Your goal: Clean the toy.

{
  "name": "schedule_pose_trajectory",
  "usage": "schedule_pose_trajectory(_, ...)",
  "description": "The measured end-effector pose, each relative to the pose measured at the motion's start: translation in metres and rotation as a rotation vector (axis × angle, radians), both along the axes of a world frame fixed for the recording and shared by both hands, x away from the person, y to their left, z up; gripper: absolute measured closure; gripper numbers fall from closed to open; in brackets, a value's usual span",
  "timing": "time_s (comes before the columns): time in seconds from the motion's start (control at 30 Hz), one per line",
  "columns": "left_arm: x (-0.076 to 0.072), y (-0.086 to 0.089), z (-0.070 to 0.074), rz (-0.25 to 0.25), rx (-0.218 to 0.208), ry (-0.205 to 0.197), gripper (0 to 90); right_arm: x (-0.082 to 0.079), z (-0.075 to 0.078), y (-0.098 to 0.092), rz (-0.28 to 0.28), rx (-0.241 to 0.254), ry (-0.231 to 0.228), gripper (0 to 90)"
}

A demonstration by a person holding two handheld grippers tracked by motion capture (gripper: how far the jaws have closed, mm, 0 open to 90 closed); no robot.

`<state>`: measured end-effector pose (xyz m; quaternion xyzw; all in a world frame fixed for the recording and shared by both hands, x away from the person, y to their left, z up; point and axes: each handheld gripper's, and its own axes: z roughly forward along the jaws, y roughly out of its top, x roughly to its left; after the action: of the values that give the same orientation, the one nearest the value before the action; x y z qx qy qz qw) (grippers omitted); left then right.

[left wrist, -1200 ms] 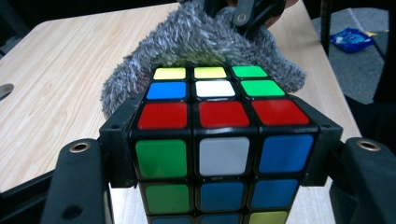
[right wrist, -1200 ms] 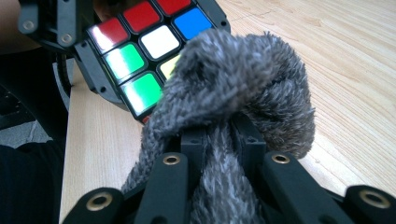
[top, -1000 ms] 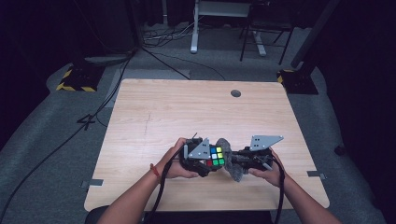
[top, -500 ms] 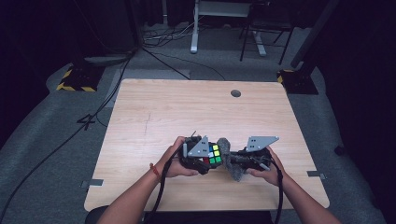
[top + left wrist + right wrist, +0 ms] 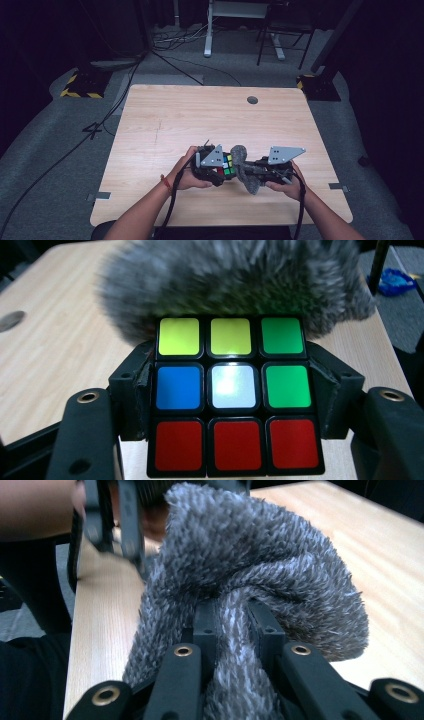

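Both tongs are gripping: the left tongs (image 5: 220, 172) pinching the cube (image 5: 232, 395), the right tongs (image 5: 235, 615) pinching the cloth (image 5: 250, 565), which should be wiping firmly across the cube's far face.

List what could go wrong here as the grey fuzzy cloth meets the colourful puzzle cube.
The left gripper clamps the colourful puzzle cube only by its middle layer, so rubbing might twist it loose. The right gripper pinches one narrow fold of the grey fuzzy cloth, which may slip out. Both work near the wooden table edge.
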<state>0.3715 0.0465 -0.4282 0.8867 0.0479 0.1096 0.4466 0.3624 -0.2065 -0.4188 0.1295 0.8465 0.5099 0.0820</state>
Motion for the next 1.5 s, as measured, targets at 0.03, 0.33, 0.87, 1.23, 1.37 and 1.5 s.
schedule_pose_trajectory(0.03, 0.000, -0.001, -0.001, -0.003, 0.004, 0.001, 33.5, 0.000, 0.000, 0.000, -0.004, 0.006, -0.004, 77.8)
schedule_pose_trajectory(0.33, -0.008, 0.005, 0.015, -0.019, -0.075, -0.029, 33.5, 0.016, -0.021, -0.006, -0.100, -0.094, 0.071, 77.6)
schedule_pose_trajectory(0.87, -0.002, 0.015, 0.014, -0.035, -0.143, 0.009, 32.9, 0.010, -0.016, -0.008, -0.042, 0.034, 0.089, 78.1)
schedule_pose_trajectory(1.23, -0.002, 0.006, 0.004, -0.005, -0.027, -0.019, 33.1, 0.004, -0.004, -0.008, -0.061, 0.028, 0.016, 78.1)
schedule_pose_trajectory(1.37, -0.003, 0.000, 0.000, -0.012, 0.009, -0.013, 33.3, 0.001, 0.002, -0.008, -0.051, 0.053, 0.005, 78.1)
schedule_pose_trajectory(1.5, -0.005, -0.010, -0.005, -0.020, 0.049, -0.021, 33.3, -0.002, 0.005, -0.002, -0.035, 0.041, -0.025, 78.1)
